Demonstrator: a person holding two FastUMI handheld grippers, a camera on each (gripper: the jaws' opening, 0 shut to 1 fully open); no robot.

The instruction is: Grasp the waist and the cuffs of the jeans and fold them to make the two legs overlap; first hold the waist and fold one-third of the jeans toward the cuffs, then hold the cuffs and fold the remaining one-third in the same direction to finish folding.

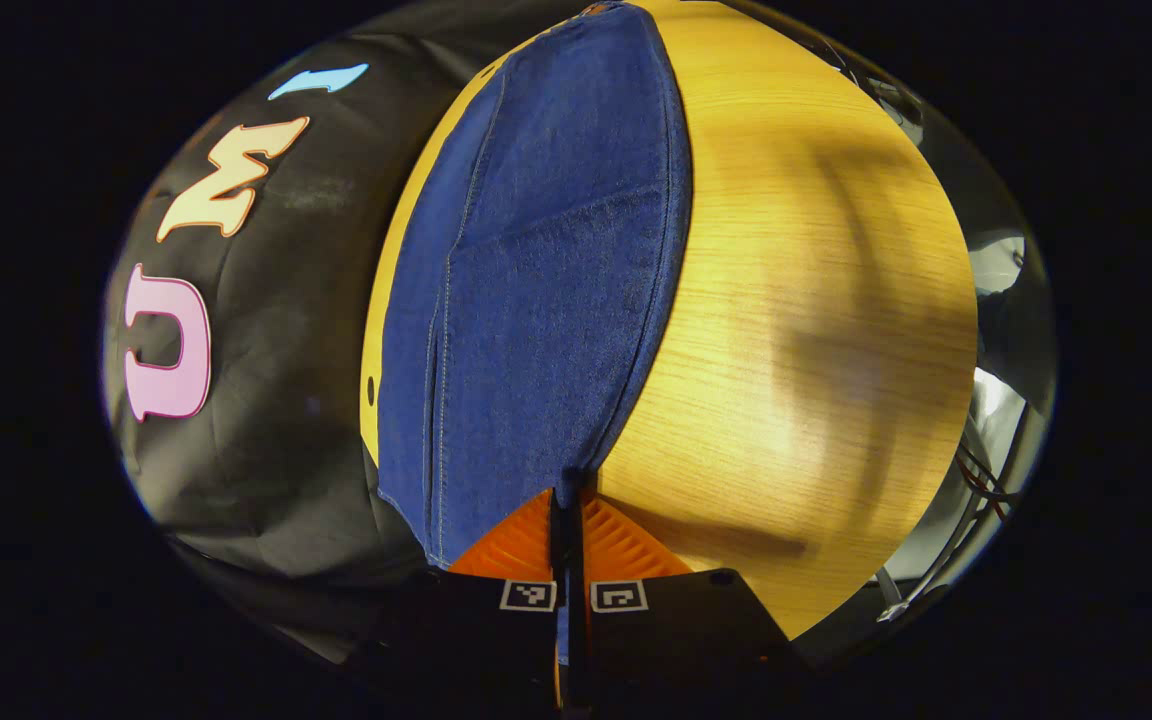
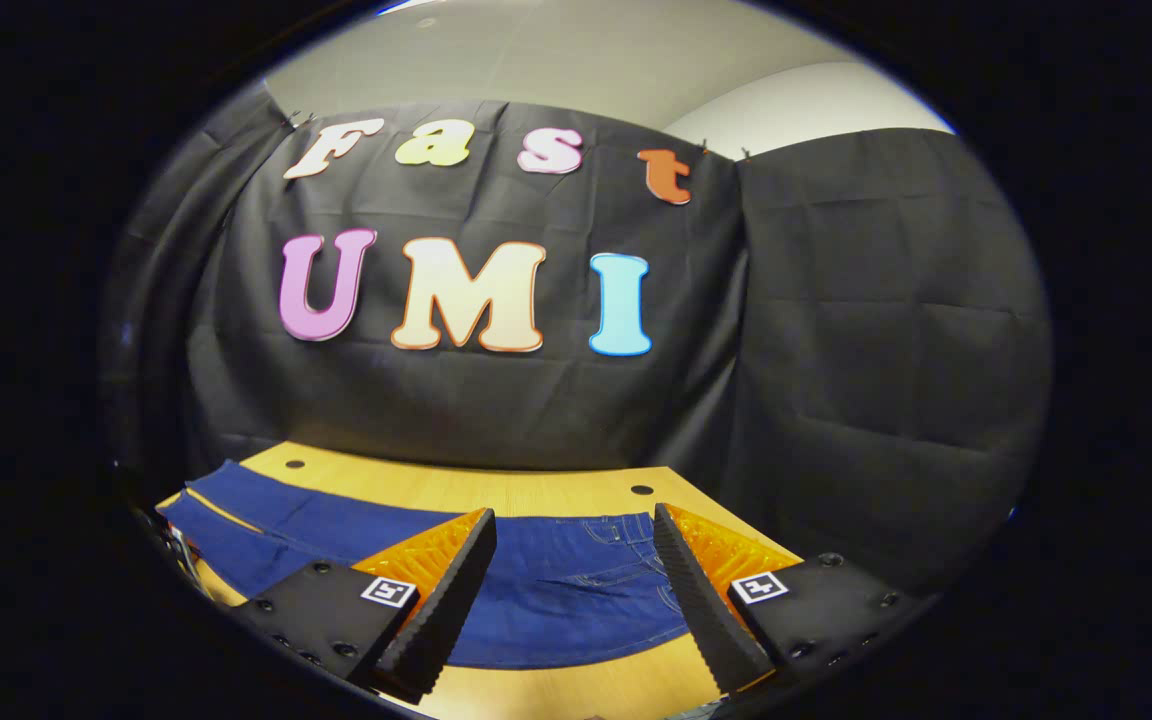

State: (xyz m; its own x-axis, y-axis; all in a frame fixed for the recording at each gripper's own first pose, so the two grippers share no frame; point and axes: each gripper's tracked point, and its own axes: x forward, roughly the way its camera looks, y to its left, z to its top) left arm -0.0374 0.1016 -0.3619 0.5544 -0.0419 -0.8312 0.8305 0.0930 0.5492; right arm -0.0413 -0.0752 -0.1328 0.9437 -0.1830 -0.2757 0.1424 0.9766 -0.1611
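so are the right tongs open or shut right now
Open: in the right gripper view the right tongs stand wide apart over the jeans on the wooden table, nothing between the fingers.

Your booth: black cloth wall behind a light wooden table.

You are looking at a black cloth wall (image 2: 836, 330) hanging in creases and folds behind and beside the table, pinned along its top edge. Above it, a pale wall and ceiling (image 2: 556, 60) are showing. The wooden table (image 2: 496, 488) is glowing warm yellow under the light, its grain running plainly, with small dark holes sitting near its far edge. In the left gripper view, soft broad shadows are falling across the tabletop (image 1: 816, 330), and the cloth (image 1: 276, 470) is draping down past its edge.
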